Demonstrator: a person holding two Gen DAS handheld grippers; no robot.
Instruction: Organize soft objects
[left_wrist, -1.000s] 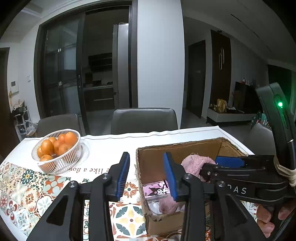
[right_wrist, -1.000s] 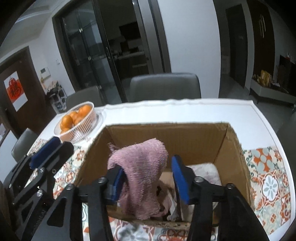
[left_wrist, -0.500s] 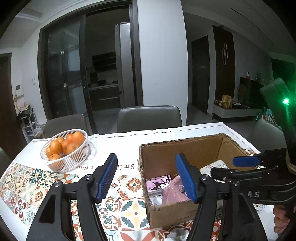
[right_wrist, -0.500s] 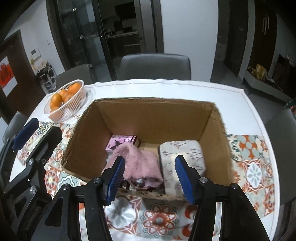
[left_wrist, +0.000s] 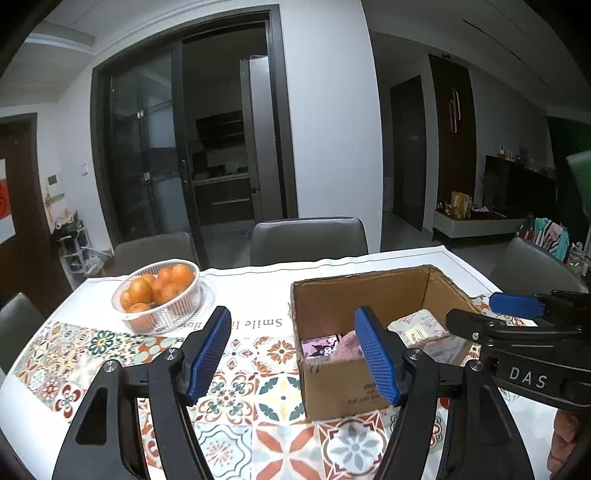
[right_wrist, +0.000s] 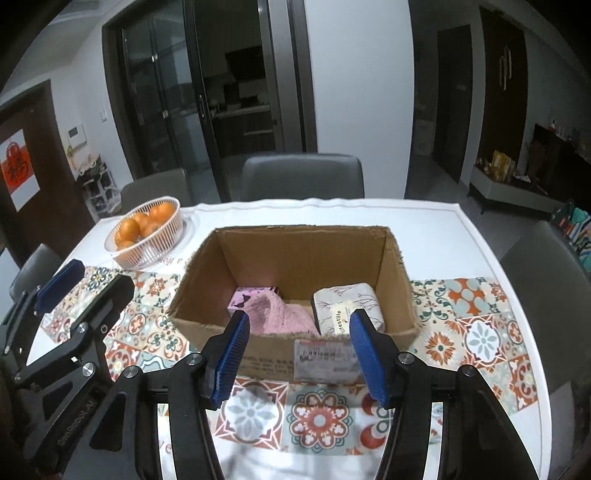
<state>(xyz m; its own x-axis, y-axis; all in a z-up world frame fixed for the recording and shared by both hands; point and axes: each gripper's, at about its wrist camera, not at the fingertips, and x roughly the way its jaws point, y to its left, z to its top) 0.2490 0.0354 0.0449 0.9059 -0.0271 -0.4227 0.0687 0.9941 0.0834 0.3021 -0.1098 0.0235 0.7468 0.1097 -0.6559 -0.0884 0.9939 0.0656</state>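
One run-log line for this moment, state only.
left gripper: opening, empty | right gripper: open, empty | pink towel: in cardboard box beside tissue pack | orange basket: on table

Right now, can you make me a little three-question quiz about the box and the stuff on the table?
1. True or false: the pink towel lies inside the cardboard box.
2. What fruit fills the white basket? A) apples B) oranges C) bananas
3. Fill the gap: the right gripper holds ____ between its fingers.

Key
1. True. It sits in the box beside the patterned tissue pack and in front of a small purple box.
2. B. Oranges.
3. Nothing. It is open, just in front of the cardboard box. The left gripper is opening, also with nothing between its fingers.
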